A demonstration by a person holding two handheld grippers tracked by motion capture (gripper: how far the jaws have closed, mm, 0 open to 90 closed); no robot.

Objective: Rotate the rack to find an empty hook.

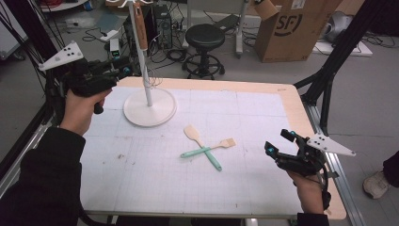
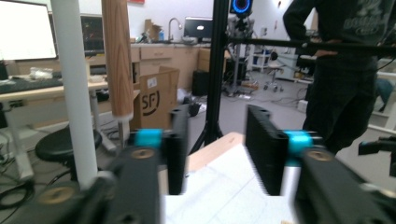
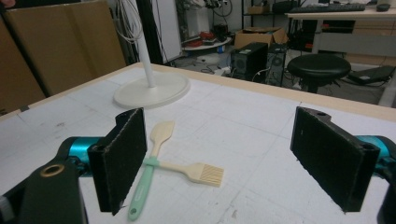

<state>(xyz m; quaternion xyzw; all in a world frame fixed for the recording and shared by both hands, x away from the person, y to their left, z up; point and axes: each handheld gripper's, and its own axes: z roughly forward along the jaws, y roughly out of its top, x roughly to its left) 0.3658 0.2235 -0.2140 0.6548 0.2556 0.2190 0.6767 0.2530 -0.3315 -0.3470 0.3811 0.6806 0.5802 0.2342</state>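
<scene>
Black left gripper raised beside white stand pole, jaws part-closed, nothing between them. Black right gripper spread wide, empty, near table's right edge. Cream spatula with mint handle lies crossed under cream-bristled brush mid-table.
</scene>
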